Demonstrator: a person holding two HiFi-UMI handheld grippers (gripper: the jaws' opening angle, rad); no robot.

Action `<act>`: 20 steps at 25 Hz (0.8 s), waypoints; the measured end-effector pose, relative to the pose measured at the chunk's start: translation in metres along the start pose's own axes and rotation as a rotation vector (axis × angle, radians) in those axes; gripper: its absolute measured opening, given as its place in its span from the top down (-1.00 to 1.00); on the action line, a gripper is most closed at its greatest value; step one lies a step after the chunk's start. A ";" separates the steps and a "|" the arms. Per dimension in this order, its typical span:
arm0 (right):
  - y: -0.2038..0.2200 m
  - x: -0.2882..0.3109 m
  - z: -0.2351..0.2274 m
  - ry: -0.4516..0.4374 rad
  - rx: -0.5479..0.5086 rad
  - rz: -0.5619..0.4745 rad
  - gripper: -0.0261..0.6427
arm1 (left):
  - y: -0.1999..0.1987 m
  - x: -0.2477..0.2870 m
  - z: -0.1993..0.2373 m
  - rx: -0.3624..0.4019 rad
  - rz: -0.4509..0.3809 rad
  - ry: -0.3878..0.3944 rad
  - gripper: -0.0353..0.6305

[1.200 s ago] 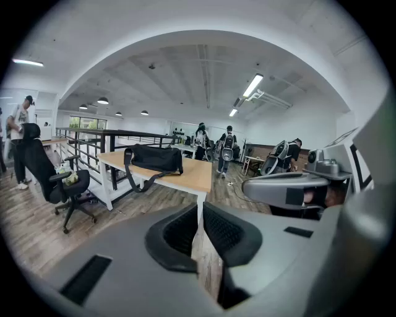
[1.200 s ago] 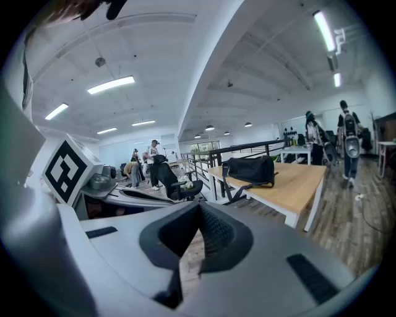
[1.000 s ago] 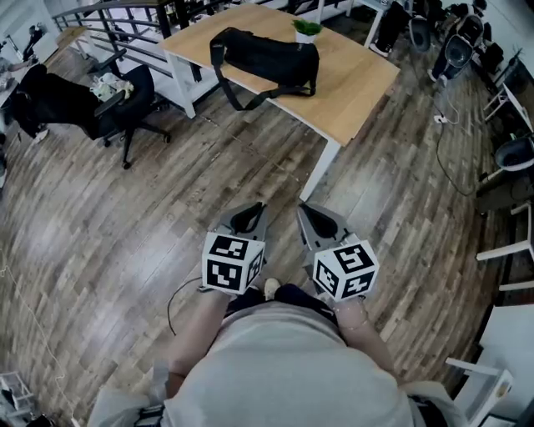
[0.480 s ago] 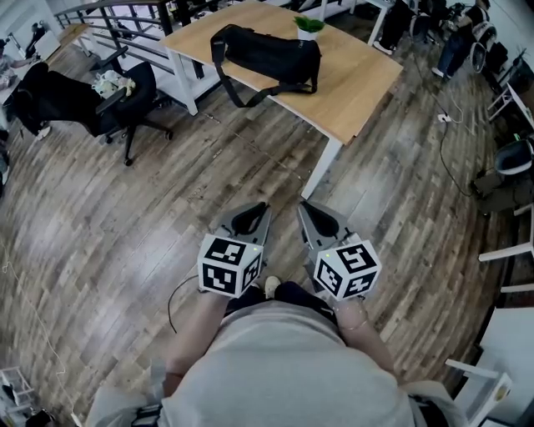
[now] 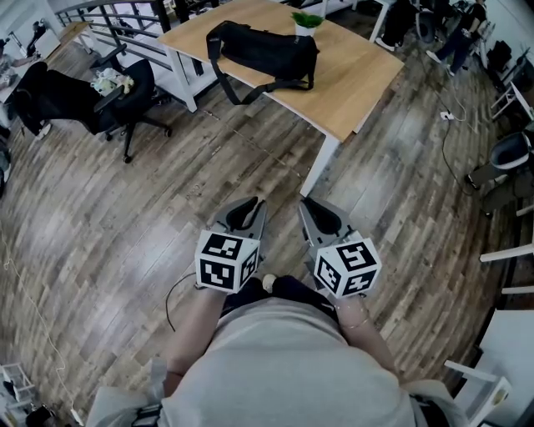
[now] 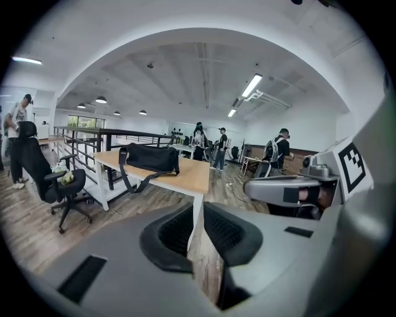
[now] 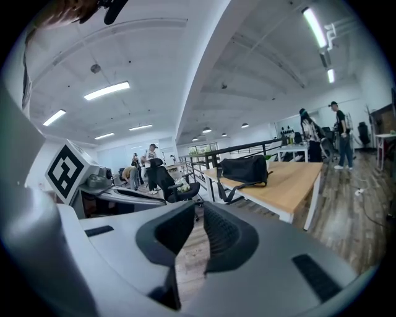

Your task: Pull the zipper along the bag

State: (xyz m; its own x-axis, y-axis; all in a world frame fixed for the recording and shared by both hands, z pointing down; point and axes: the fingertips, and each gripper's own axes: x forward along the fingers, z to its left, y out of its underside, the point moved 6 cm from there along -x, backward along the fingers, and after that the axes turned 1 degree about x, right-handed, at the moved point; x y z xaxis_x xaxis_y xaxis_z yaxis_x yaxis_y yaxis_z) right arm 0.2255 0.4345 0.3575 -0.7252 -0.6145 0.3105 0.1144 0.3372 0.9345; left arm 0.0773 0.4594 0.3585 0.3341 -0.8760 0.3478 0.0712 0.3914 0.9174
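Stands on a plank floor (image 5: 167,192), well apart from a light wooden table (image 5: 359,83) ahead. Holds the left gripper (image 5: 248,208) and the right gripper (image 5: 313,208) low before the body, just beside each other, tips aimed toward that table, each with its marker cube (image 5: 225,261) nearest the chest. Opening the right gripper's jaws at this moment: only a narrow slit between the ribbed pads, with nothing in it but floor beyond. Much the same on the left gripper: pads a thin gap apart, pinching nothing, with floor and the white table leg seen through the gap. Lying on the far half of the table, well away from both grippers, the black bag (image 5: 265,52): long and soft, its strap looped over the near edge and hanging down the side, its zipper too small to make out from here. Just behind the bag, a small green plant (image 5: 306,21) in a white pot. Left of the table, a black office chair (image 5: 108,92) with something pale on its seat, and a dark railing (image 5: 125,21) behind it. More chairs and desks along the right edge of the room. Seen along the jaws in both gripper views: the bag on the tabletop well ahead, and several people standing far back in the room under strip lights.
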 end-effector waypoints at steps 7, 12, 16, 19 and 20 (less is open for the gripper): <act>-0.001 -0.004 -0.016 -0.012 0.018 -0.004 0.70 | -0.001 0.011 -0.012 0.005 0.011 -0.016 0.76; 0.003 0.005 -0.021 -0.019 0.041 0.013 0.68 | 0.001 0.020 -0.008 -0.009 0.027 -0.009 0.64; 0.000 0.021 -0.027 -0.010 0.051 0.010 0.67 | -0.002 0.037 0.006 -0.012 0.037 -0.003 0.60; -0.003 0.039 -0.035 0.004 0.059 0.008 0.67 | -0.010 0.054 0.024 -0.019 0.026 -0.002 0.60; -0.005 0.047 -0.038 0.009 0.065 0.010 0.67 | -0.014 0.060 0.032 -0.022 0.023 0.000 0.60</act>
State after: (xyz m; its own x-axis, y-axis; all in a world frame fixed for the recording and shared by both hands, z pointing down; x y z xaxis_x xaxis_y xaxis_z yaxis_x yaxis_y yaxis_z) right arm 0.2170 0.3766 0.3740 -0.7180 -0.6173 0.3216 0.0773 0.3885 0.9182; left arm 0.0658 0.3926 0.3730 0.3356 -0.8666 0.3692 0.0838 0.4178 0.9047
